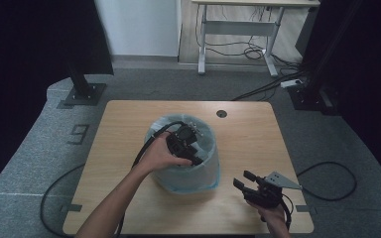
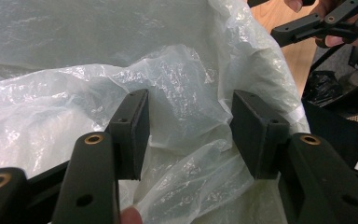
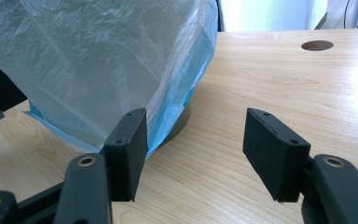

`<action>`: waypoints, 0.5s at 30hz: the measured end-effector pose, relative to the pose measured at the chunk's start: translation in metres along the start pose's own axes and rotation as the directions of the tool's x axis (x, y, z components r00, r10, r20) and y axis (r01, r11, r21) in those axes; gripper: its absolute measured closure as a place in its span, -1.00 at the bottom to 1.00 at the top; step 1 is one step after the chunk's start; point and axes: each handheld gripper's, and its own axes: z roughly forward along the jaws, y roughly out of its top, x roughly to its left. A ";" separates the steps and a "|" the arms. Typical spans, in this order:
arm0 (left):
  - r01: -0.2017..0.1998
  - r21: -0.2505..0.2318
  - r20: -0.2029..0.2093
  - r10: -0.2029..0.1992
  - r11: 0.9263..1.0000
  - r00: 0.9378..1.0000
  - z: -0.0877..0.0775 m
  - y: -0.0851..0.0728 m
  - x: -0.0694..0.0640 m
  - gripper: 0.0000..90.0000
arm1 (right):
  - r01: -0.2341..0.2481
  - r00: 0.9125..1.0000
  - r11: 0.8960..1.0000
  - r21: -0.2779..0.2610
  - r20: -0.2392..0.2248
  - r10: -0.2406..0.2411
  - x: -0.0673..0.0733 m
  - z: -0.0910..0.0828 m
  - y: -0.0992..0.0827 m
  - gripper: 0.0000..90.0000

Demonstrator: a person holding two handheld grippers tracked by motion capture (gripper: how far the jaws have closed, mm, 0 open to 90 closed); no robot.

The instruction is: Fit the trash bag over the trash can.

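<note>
I hold one tool in each hand. My left tool (image 1: 191,148) is over the top of the bin (image 1: 188,186), which stands in the middle of the wooden table (image 1: 248,134). A thin, see-through plastic bag (image 1: 206,168) covers the bin and hangs down its sides. In the left gripper view, the tool (image 2: 189,133) has its jaws apart, and crinkly bag (image 2: 182,93) lies in the gap between them. I cannot see the pads pressing on it, so the tool holds nothing.

My right tool (image 1: 250,186) is low near the table's front edge, to the right of the bin and apart from it. In the right gripper view, this tool (image 3: 193,147) has its jaws wide, with only bare table (image 3: 270,79) between them. The bag (image 3: 98,60) hangs just beyond its left pad, with a blue edge at the bottom.
</note>
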 end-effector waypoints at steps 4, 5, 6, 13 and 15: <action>0.008 -0.086 0.026 -0.005 0.996 1.000 -0.017 -0.007 0.001 0.03 | -0.001 1.000 1.000 0.004 0.003 0.000 -0.001 0.000 -0.001 -0.13; 0.010 -0.111 0.032 -0.007 0.994 0.999 -0.024 -0.010 0.002 0.03 | -0.001 1.000 1.000 0.003 0.003 0.001 -0.001 0.000 -0.001 -0.13; 0.016 -0.130 0.031 -0.012 0.991 0.999 -0.030 -0.013 0.003 0.03 | -0.002 1.000 1.000 0.002 0.003 0.002 -0.001 0.000 -0.001 -0.13; 0.044 -0.171 -0.003 -0.045 0.984 0.999 -0.061 -0.040 0.012 0.02 | 0.001 1.000 1.000 0.004 0.003 -0.001 0.000 0.001 -0.001 -0.13; 0.046 -0.174 -0.016 -0.049 0.984 0.999 -0.065 -0.049 0.012 0.02 | 0.001 1.000 1.000 0.006 0.003 -0.001 0.000 0.002 -0.001 -0.13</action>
